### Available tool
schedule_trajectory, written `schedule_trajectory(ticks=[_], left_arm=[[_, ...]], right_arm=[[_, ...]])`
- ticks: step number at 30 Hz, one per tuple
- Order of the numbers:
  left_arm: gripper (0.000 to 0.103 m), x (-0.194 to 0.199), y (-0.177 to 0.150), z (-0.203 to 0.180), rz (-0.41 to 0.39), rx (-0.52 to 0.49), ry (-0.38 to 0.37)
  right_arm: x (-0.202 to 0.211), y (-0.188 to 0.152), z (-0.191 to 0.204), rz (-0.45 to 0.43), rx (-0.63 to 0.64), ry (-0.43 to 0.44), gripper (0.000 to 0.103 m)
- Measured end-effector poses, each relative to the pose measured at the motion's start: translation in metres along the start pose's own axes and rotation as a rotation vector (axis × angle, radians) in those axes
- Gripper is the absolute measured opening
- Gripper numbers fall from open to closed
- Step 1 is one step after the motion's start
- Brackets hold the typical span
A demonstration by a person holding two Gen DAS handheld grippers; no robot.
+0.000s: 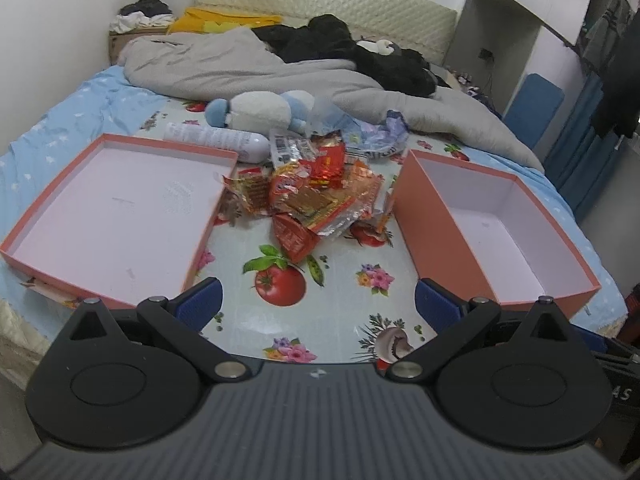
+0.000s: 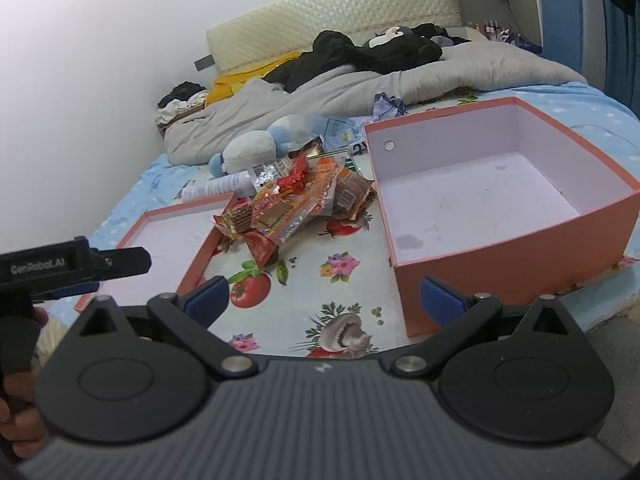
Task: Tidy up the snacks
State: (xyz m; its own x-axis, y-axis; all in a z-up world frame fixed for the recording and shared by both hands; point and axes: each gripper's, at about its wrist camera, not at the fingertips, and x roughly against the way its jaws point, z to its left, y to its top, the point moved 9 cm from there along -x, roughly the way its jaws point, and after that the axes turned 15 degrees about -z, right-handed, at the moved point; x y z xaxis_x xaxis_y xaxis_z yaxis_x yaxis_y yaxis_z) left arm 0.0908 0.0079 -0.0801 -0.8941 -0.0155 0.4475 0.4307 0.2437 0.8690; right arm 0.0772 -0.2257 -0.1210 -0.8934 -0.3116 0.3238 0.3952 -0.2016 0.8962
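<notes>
While both grippers gape empty, a snack pile point(image 1: 312, 192) sits between lid point(image 1: 52, 216) and box point(image 1: 436, 236), plush toy point(image 1: 260, 112) behind.

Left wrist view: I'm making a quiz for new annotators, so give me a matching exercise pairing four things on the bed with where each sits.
Things:
1. shallow pink lid
2. deep pink box
3. snack packet pile
4. white bottle

Places:
A. right side of the floral cloth
B. behind the pile, lying on its side in front of the plush toy
C. left side of the floral cloth
D. between the two pink containers

Pairs: 1-C, 2-A, 3-D, 4-B
</notes>
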Motion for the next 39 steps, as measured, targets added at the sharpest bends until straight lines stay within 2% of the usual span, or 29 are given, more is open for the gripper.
schedule_trajectory(ticks=[2, 7, 10, 13, 15, 17, 20, 25, 28, 30, 32, 35, 39], left_arm=[[0.103, -0.002, -0.003, 0.002, 0.005, 0.004, 0.002], [0.103, -0.011, -0.013, 0.010, 0.030, 0.018, 0.019], [0.103, -0.017, -0.017, 0.013, 0.020, -0.022, 0.027], [0.103, -0.028, -0.024, 0.017, 0.023, -0.038, 0.034], [0.103, -0.034, -0.028, 0.021, 0.019, -0.031, 0.021], [0.102, -0.039, -0.030, 0.027, -0.007, 0.000, 0.022], [0.102, -0.055, -0.035, 0.032, 0.017, 0.010, 0.022], [0.102, -0.081, -0.039, 0.038, 0.009, 0.042, -0.013], [0.101, -0.101, -0.044, 0.044, 0.019, 0.071, -0.031], [0.098, -0.113, -0.046, 0.047, 0.026, 0.091, -0.041], [0.095, -0.127, -0.047, 0.048, 0.033, 0.112, -0.065], [0.090, -0.145, -0.047, 0.050, 0.041, 0.124, -0.079], [0.090, -0.166, -0.047, 0.051, 0.059, 0.141, -0.097]], right_arm=[[0.000, -0.001, 0.007, -0.014, 0.032, 0.029, 0.103], [-0.006, -0.009, 0.012, 0.006, -0.007, 0.055, 0.100], [-0.011, -0.014, 0.012, 0.010, -0.039, 0.064, 0.098], [-0.018, -0.019, 0.015, 0.017, -0.054, 0.078, 0.088], [-0.022, -0.020, 0.018, 0.012, -0.050, 0.084, 0.073], [-0.027, -0.018, 0.021, 0.001, -0.045, 0.087, 0.068], [-0.037, -0.015, 0.022, -0.008, -0.064, 0.097, 0.067], [-0.059, -0.006, 0.029, -0.069, -0.098, 0.096, 0.068], [-0.075, -0.005, 0.034, -0.069, -0.086, 0.097, 0.069], [-0.088, -0.006, 0.037, -0.055, -0.088, 0.111, 0.069], [-0.105, -0.010, 0.040, -0.004, -0.136, 0.164, 0.069], [-0.126, -0.014, 0.044, 0.027, -0.173, 0.208, 0.068], [-0.152, -0.013, 0.045, 0.039, -0.193, 0.234, 0.068]])
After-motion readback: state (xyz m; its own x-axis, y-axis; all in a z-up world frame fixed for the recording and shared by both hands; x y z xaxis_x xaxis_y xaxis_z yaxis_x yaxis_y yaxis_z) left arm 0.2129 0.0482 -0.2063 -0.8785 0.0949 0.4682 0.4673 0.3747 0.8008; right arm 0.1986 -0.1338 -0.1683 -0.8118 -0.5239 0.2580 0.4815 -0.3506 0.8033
